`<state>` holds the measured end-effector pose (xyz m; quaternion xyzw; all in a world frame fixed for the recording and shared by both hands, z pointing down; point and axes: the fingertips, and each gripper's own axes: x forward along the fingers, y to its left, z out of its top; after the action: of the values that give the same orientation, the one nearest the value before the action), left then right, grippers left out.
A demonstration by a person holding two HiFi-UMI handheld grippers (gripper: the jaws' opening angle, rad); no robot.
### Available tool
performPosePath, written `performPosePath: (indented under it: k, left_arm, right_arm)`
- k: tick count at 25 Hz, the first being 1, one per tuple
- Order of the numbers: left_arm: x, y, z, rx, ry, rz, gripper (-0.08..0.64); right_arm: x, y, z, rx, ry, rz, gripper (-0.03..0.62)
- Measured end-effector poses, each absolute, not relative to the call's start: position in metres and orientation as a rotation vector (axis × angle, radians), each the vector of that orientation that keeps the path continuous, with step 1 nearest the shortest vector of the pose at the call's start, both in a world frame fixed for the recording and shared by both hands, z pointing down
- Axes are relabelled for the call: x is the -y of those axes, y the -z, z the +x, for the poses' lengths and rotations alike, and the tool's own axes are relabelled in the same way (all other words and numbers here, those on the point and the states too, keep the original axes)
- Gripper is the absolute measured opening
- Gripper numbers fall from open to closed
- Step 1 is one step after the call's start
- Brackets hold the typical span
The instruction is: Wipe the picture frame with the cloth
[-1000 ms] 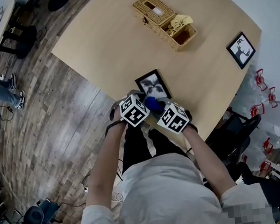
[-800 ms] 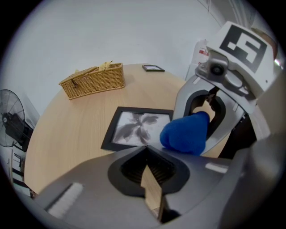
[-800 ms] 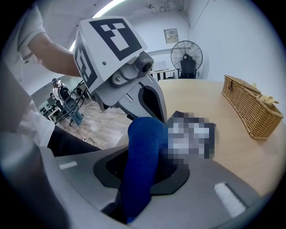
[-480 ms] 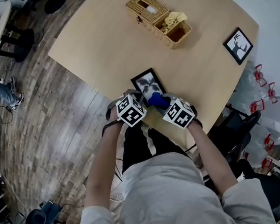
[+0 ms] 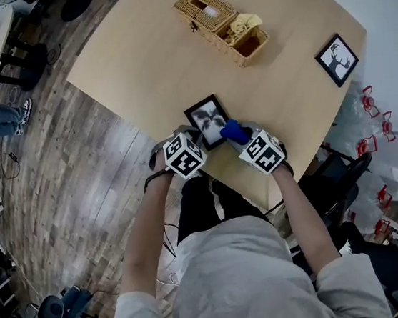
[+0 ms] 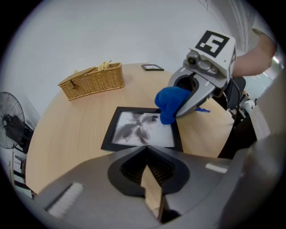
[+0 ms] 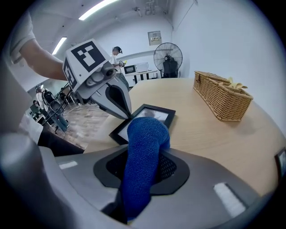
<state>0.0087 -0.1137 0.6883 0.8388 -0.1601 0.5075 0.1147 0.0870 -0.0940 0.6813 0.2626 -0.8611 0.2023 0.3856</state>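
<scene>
Left gripper [image 6: 146, 150]: jaws are clenched with nothing seen between them, and the tips are set at the near edge of the picture frame [image 6: 140, 129].
Right gripper [image 6: 177, 111]: jaws are clamped on the blue cloth [image 6: 171, 102].
Cloth: bunched up ahead of the right jaws, with its front end pressed on the frame's glass.
Picture frame: laid flat on the table [image 6: 80, 125], just ahead of both pairs of jaws.
Basket [image 6: 91, 81]: seen well beyond the jaws.

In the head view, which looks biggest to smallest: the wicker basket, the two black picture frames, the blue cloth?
1. Woven wicker basket.
2. Nearer black picture frame and farther black picture frame: about alike, so unranked.
3. Blue cloth.
</scene>
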Motion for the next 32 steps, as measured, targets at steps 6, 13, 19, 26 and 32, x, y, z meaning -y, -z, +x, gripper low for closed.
performPosePath:
  k: [6, 13, 19, 26, 32]
  left_arm:
    - [0.114, -0.687, 0.009, 0.433, -1.497, 2.441, 0.052]
    - [0.119, -0.646, 0.003, 0.551, -1.319, 2.479, 0.052]
    - [0.088, -0.618, -0.017, 0.716, -1.082, 2.442, 0.052]
    - [0.060, -0.587, -0.035, 0.785, -0.949, 2.455, 0.052]
    - [0.040, -0.574, -0.051, 0.841, -0.895, 2.483, 0.052]
  right_arm:
    - [0.095, -0.678, 0.115, 2.129, -0.522, 0.767, 0.106]
    - [0.086, -0.650, 0.141, 2.109, -0.556, 0.957, 0.107]
    - [0.062, -0.631, 0.124, 2.085, -0.650, 1.078, 0.107]
    - [0.036, -0.605, 0.085, 2.088, -0.742, 1.244, 0.107]
    - [0.009, -0.590, 0.064, 2.075, -0.739, 1.356, 0.107]
